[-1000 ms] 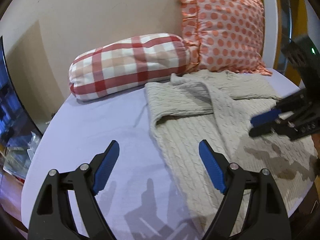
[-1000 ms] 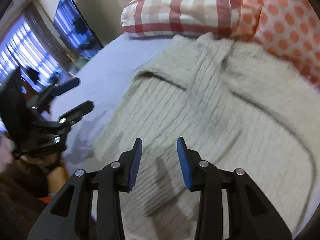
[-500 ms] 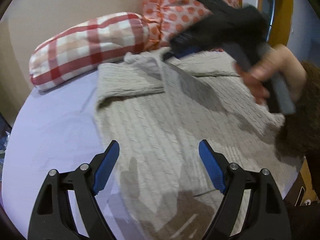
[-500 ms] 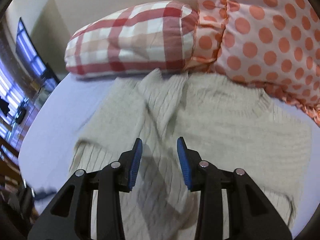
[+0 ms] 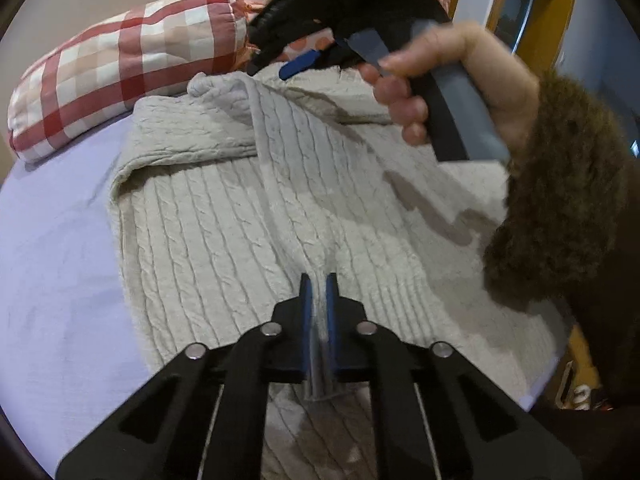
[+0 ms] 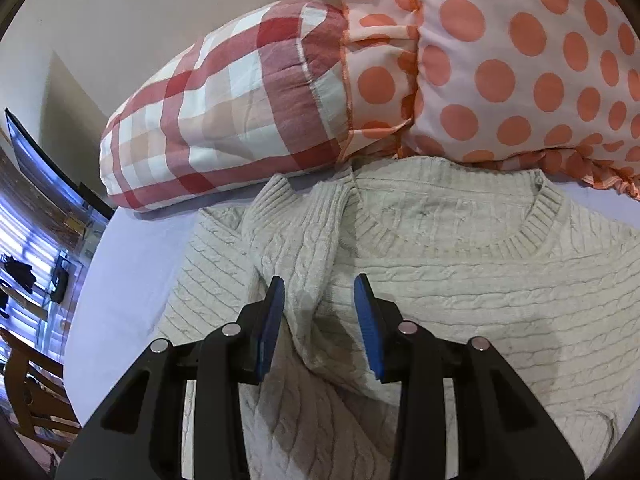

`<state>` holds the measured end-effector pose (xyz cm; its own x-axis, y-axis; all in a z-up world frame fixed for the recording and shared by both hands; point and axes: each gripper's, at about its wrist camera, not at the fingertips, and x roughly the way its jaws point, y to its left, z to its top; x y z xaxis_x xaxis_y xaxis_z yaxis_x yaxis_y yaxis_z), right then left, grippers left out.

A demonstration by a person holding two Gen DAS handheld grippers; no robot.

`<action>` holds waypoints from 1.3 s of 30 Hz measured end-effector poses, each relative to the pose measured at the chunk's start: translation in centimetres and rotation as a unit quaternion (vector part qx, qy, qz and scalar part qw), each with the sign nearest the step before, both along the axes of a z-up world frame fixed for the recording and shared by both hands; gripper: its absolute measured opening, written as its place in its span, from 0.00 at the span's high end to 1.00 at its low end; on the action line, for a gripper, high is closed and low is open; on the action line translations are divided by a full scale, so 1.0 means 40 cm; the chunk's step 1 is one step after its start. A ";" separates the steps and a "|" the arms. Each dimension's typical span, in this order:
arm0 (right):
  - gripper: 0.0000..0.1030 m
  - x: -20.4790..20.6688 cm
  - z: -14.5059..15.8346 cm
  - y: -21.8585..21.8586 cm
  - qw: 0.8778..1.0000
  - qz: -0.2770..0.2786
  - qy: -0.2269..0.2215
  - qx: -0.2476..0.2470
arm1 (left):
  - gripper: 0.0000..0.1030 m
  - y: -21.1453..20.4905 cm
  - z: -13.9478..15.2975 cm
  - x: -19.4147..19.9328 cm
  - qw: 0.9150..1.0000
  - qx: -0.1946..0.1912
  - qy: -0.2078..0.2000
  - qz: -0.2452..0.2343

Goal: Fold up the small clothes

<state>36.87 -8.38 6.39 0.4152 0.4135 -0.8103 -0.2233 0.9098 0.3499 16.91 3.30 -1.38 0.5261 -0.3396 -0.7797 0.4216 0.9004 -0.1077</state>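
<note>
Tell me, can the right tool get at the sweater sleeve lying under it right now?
Probably yes. The right tool is open, and its fingers straddle the raised sleeve of the sweater with nothing between them. The left tool grips a fold farther down, apart from it.

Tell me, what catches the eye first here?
A cream cable-knit sweater spread over a lilac sheet, with the left gripper pinching a ridge of its knit. Behind it lie a red checked pillow and an orange polka-dot pillow; the right gripper hangs open near the collar.
</note>
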 end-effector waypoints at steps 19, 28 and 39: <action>0.61 0.062 -0.050 -0.036 0.996 -0.032 0.047 0.069 | 0.96 0.514 0.520 -0.077 0.927 0.010 -0.230 0.296; 0.61 0.092 -0.068 -0.013 0.994 -0.052 0.046 0.087 | 0.95 0.619 0.588 -0.064 0.906 0.038 -0.237 0.350; 0.91 -0.002 0.019 0.141 0.994 0.060 -0.083 0.029 | 0.98 0.669 0.575 0.014 0.894 0.057 -0.223 0.385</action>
<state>36.80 -2.73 7.16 0.4866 0.5122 -0.7077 -0.3875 0.8526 0.3506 17.46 30.07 21.62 0.8367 0.3244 -0.4412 -0.3488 0.9368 0.0273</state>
